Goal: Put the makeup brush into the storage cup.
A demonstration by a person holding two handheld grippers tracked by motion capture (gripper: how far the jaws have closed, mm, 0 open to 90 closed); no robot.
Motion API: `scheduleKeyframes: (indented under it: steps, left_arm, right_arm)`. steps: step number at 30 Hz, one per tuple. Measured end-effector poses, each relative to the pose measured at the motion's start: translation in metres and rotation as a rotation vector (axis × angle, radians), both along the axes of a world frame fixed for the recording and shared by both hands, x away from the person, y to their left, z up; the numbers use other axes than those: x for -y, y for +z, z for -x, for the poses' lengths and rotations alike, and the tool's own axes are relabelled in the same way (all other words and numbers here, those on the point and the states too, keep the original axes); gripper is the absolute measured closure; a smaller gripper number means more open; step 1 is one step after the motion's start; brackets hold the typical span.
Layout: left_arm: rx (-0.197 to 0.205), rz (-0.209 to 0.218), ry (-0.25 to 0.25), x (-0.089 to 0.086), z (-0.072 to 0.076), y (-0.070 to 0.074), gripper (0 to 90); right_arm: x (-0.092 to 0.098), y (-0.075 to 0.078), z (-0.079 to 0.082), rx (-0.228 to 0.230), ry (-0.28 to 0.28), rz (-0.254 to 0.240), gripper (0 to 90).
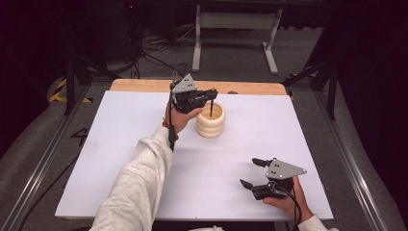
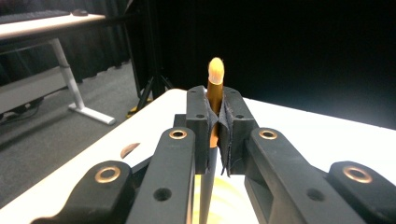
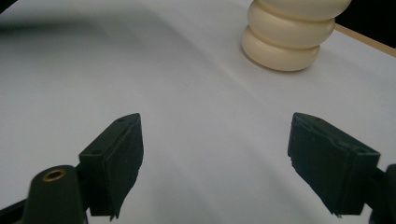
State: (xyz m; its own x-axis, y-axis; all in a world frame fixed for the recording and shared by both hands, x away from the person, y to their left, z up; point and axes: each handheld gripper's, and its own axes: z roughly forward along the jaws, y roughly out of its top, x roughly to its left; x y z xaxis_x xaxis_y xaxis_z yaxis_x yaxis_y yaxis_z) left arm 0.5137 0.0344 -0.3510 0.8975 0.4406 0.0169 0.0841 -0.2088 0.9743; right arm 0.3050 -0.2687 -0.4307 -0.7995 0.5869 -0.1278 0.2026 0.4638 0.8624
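Dark room, black curtains, cables on grey carpet; in the middle a white surface [image 1: 144,159] on a wooden board. Near its far edge, a cream ribbed holder [image 1: 210,121] of stacked rings, open at the top. Left tongs [image 1: 210,97] clamped on a thin brush [image 2: 215,88], held upright, handle pointing down into the holder, pale bristle tip up past the pads. Right tongs [image 1: 254,172] apart, empty, low over the near right of the surface. Brush probably light, stiff along the shaft, slim and smooth, so prone to swivel or slip; best gripped mid-shaft, away from the soft bristles. Holder likely light, easy to tip if nudged.
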Motion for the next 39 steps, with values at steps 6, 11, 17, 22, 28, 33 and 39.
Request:
scheduleKeyframes:
  steps: [6,11,17,22,28,33,39]
  left_arm:
    - [-0.018,0.015,0.003,-0.003,-0.001,-0.007,83.8]
    - [-0.032,0.019,0.003,-0.006,0.000,-0.013,83.8]
    - [-0.055,0.023,0.000,-0.008,0.000,-0.019,83.7]
    - [-0.052,0.017,0.004,-0.009,0.001,-0.020,83.7]
    - [-0.063,0.017,0.007,-0.011,0.000,-0.024,83.6]
    - [-0.068,0.017,0.009,-0.011,0.000,-0.027,83.6]
    - [-0.076,0.013,0.009,-0.010,0.000,-0.031,83.5]
  right_arm:
    - [0.000,-0.001,0.000,-0.004,0.003,0.003,19.2]
    - [-0.001,0.000,0.000,0.001,0.004,0.002,19.2]
    - [-0.001,0.000,0.000,0.000,0.006,0.001,19.3]
    - [-0.001,0.000,0.000,0.001,0.004,0.000,19.3]
    - [-0.001,0.000,0.000,0.002,0.007,0.004,19.3]
    - [-0.001,0.000,0.000,-0.001,0.007,0.004,19.3]
    - [-0.001,0.000,0.000,-0.003,0.007,0.004,19.3]
